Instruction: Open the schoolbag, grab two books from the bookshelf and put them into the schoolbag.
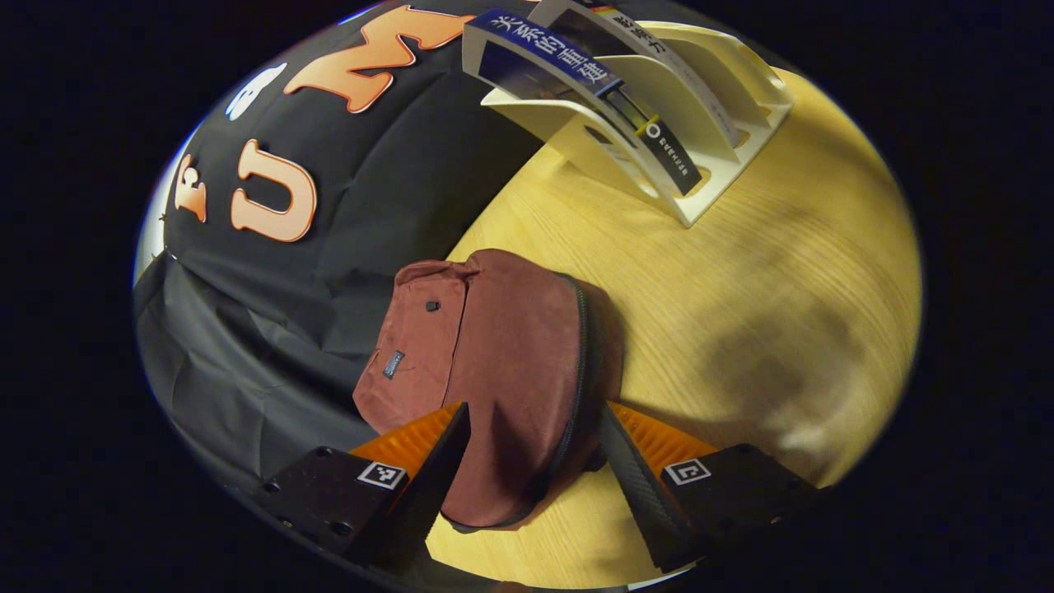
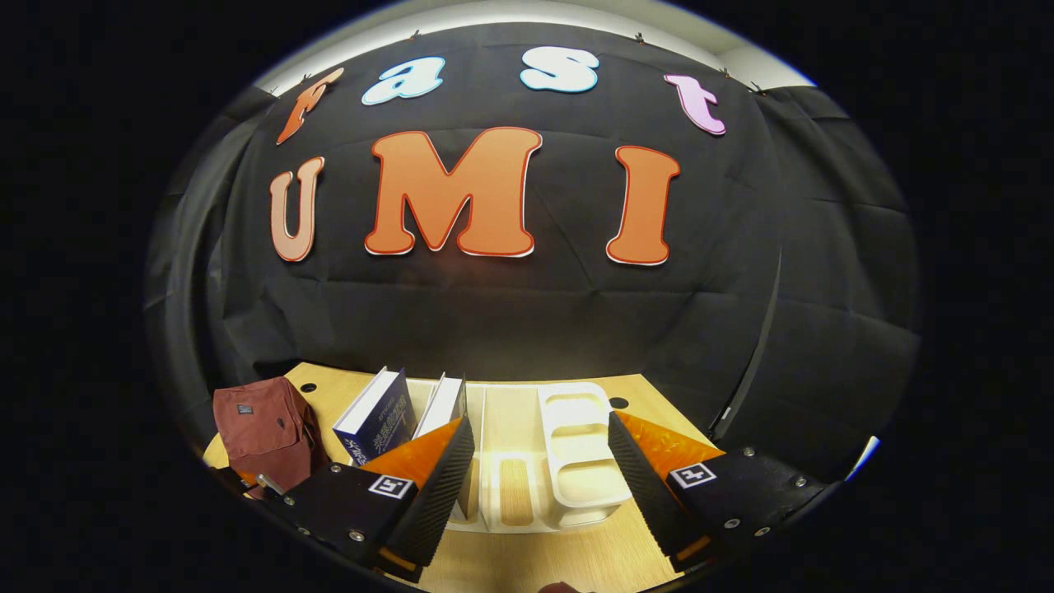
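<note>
The schoolbag (image 1: 494, 371) lies zipped near the tabletop's (image 1: 741, 313) back edge, its length running straight ahead between the released left claw's (image 1: 527, 461) fingers. The right claw (image 2: 539, 478), also released, faces the bookshelf (image 2: 568, 461) with two books (image 2: 379, 424).

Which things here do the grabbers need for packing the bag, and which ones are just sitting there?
Needed for the job:
- schoolbag, dark red, zip shut
- blue book in the bookshelf
- white book beside it
- left gripper, open around the bag
- right gripper, open, facing the shelf

Just sitting there:
- wooden table
- black strap hanging on the wall
</note>
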A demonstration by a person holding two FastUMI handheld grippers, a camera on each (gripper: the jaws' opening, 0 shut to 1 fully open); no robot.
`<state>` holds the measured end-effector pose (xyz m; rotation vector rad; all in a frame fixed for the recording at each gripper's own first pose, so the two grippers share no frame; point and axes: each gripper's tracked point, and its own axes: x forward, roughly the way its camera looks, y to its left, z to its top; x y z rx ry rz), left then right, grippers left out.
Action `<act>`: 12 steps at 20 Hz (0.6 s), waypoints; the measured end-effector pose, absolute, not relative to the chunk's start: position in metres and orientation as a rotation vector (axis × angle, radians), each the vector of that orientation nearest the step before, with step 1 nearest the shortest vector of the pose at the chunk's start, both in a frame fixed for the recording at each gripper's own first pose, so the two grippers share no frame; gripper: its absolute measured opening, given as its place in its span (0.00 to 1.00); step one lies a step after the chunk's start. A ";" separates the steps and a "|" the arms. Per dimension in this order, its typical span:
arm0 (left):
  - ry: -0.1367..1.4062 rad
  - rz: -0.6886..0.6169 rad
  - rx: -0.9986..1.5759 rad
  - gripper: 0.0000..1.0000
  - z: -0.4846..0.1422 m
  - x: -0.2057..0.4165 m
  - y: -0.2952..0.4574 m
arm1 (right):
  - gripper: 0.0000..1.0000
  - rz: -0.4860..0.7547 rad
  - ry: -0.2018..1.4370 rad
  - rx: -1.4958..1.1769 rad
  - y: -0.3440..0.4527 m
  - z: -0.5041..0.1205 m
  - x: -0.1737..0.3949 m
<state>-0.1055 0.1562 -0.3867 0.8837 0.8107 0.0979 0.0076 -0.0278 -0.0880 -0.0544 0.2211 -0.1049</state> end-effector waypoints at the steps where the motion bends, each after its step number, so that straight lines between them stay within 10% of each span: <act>1: 0.815 0.096 0.895 0.98 -0.386 -0.106 0.156 | 0.97 -0.107 0.221 -0.055 -0.029 -0.089 0.008; 12: 0.756 0.119 0.946 0.98 -0.359 -0.091 0.165 | 0.97 -0.118 0.209 -0.062 -0.028 -0.084 0.010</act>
